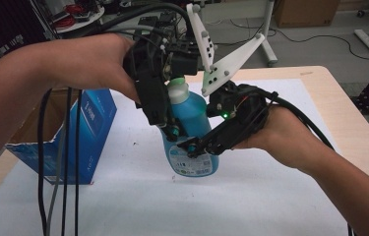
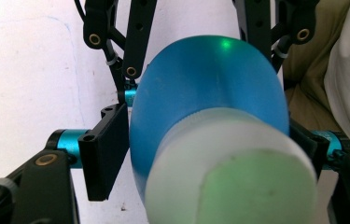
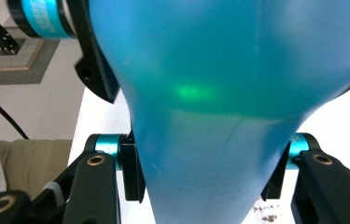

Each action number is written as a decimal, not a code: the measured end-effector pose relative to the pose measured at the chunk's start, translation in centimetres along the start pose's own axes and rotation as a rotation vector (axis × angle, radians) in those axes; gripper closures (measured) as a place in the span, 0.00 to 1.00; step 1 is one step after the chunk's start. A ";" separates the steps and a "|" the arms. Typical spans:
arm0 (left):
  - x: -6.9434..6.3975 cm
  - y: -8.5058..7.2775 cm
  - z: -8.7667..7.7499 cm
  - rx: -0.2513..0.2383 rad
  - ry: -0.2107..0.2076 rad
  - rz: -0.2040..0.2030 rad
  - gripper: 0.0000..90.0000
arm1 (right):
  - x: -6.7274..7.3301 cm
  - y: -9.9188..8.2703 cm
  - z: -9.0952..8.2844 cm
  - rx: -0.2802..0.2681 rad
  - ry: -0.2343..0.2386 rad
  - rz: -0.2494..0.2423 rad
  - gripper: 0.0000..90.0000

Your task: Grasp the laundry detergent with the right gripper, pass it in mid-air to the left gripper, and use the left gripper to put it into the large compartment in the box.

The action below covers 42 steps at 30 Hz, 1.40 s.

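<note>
A blue bottle [image 1: 194, 115] with a pale cap [image 1: 177, 89] stands on the white sheet, label low on its front. My left gripper [image 1: 169, 129] comes down from above and its pads press the bottle's shoulder just below the cap. In the left gripper view the cap [image 2: 231, 179] is close up, with a black pad [image 2: 108, 156] against the blue body [image 2: 210, 88]. My right gripper [image 1: 197, 146] reaches in from the right and is shut on the bottle's lower body. The right gripper view has the bottle [image 3: 228, 70] wedged between both pads [image 3: 130, 170].
An open blue cardboard box [image 1: 81, 132] stands at the left of the table. A white sheet [image 1: 251, 196] covers the wooden tabletop [image 1: 354, 128]. Cables [image 1: 59, 187] hang from my left hand across the front left. Table legs and boxes stand behind.
</note>
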<state>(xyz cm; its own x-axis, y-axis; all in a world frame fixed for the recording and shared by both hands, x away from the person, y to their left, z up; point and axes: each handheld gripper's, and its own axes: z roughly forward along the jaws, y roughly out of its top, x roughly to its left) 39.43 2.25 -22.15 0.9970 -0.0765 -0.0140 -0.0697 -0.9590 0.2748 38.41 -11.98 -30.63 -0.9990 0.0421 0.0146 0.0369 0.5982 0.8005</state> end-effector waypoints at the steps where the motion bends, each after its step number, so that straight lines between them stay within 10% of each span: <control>1: 0.0 0.0 0.0 0.000 -0.002 0.001 0.34 | 0.0 0.0 0.0 -0.001 0.002 0.001 0.52; 23: -0.5 0.0 -0.5 -0.012 -0.042 -0.017 0.42 | 0.2 0.1 0.1 -0.026 0.050 -0.011 0.49; 32: -0.9 -0.7 -2.4 0.011 -0.027 -0.071 0.42 | 0.3 -0.3 -0.7 -0.028 0.074 -0.009 0.13; 42: -0.4 -2.1 -5.1 0.023 0.040 -0.218 0.42 | -0.1 -1.2 -2.9 0.167 -0.029 -0.043 0.12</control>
<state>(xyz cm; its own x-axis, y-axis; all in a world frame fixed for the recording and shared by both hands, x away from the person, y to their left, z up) 39.40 5.72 -17.79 0.9890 0.1441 -0.0327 0.1477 -0.9576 0.2474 38.36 -15.00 -29.90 -0.9987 0.0352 -0.0370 0.0000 0.7242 0.6895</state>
